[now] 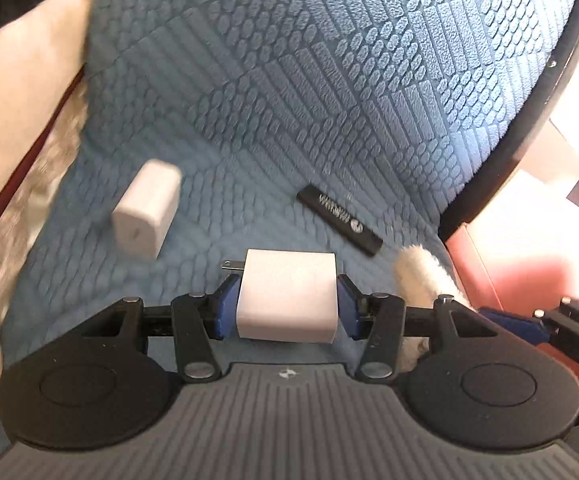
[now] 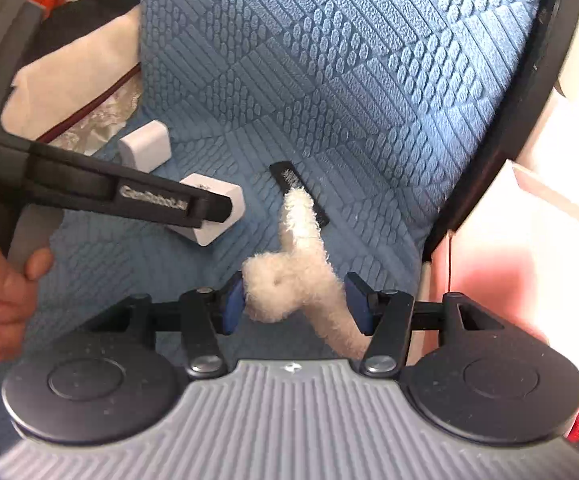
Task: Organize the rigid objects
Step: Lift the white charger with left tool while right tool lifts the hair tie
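My left gripper (image 1: pixel 287 304) is shut on a white charger block (image 1: pixel 287 294), its metal prongs pointing left, held just above the blue quilted seat (image 1: pixel 289 80). The same charger (image 2: pixel 213 210) shows in the right wrist view, between the left gripper's fingers (image 2: pixel 209 206). My right gripper (image 2: pixel 295 300) is shut on a fluffy white plush piece (image 2: pixel 301 268), which also shows in the left wrist view (image 1: pixel 425 272). A second white charger (image 1: pixel 147 210) lies on the seat to the left, also in the right wrist view (image 2: pixel 145 150). A black stick (image 1: pixel 339 220) lies on the seat ahead, partly hidden by the plush in the right wrist view (image 2: pixel 289 174).
The seat has a dark rim (image 1: pixel 529 128) on the right, with pink and white surfaces (image 1: pixel 521 264) beyond. Beige fabric with a lace edge (image 1: pixel 17 120) lies along the seat's left side. A hand (image 2: pixel 5 292) holds the left gripper's handle.
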`<state>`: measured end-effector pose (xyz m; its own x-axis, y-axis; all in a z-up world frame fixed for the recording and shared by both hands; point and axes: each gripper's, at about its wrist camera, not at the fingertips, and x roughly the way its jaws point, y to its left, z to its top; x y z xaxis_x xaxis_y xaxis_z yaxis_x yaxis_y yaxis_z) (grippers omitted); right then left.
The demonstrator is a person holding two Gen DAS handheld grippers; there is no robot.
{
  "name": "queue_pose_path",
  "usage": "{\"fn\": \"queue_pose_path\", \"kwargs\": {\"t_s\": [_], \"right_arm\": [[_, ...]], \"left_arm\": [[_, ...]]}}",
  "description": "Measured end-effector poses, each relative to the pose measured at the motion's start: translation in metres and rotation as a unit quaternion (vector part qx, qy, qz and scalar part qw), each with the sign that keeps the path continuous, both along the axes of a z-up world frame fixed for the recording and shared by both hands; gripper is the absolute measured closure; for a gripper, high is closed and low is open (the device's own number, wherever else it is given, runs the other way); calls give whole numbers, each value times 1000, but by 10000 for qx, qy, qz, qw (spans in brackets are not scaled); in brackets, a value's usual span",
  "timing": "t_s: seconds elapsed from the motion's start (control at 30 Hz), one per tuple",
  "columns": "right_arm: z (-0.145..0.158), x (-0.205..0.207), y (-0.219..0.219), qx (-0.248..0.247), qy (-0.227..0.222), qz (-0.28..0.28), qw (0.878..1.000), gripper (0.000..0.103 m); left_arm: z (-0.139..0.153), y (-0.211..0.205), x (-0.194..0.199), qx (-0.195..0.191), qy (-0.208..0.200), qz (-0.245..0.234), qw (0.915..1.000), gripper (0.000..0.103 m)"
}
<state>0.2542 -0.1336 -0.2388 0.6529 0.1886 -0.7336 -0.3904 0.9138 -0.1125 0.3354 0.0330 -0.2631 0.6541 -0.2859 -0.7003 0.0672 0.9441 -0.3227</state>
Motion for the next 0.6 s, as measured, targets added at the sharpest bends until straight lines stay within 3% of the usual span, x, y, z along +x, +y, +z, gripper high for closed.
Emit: {"fn": "queue_pose_path", "kwargs": {"t_s": [0.23,0.6], "right_arm": [[-3,-36,3,-76,56,-131,9999,47],[2,-99,-13,248,204,-210,9993,46]], "left_arm": [[9,5,-39,156,66,22,9999,47],[5,4,-119,128,209,187,9995,47]]}}
